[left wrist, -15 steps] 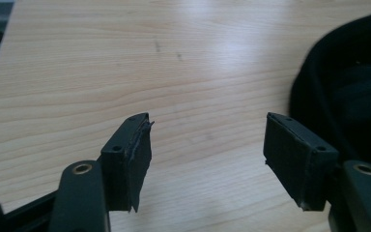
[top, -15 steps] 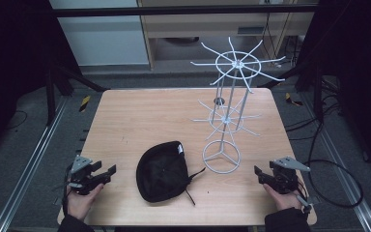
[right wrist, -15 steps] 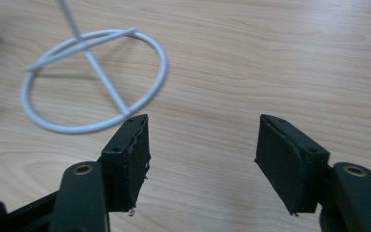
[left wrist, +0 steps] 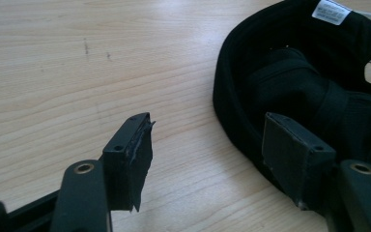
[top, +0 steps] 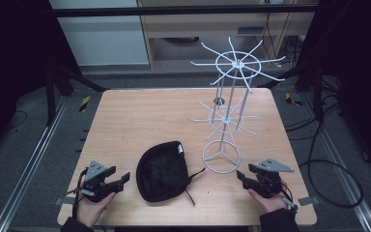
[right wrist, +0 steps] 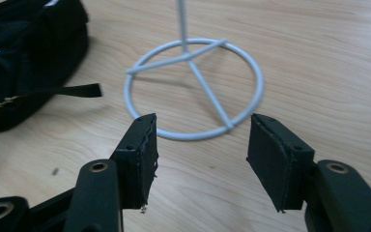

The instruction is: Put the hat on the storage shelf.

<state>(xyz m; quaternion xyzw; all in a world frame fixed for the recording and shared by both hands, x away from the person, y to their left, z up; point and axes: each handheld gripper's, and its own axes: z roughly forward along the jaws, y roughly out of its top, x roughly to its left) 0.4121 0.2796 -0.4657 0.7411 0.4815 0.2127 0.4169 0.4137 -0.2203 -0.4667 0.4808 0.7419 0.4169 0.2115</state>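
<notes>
We are seeing nothing shifted: both tongs, left (top: 121, 180) and right (top: 242, 177), are resting wide and empty near the worktop's (top: 140, 111) front edge, flanking the untouched black cap (top: 162, 170) and wire hat rack (top: 227, 116).

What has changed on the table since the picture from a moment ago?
Nothing has visibly changed. The left gripper and the right gripper rest at the near corners with jaws open and empty, the black cap lies upside down between them, and the white wire rack stands where it did.
</notes>
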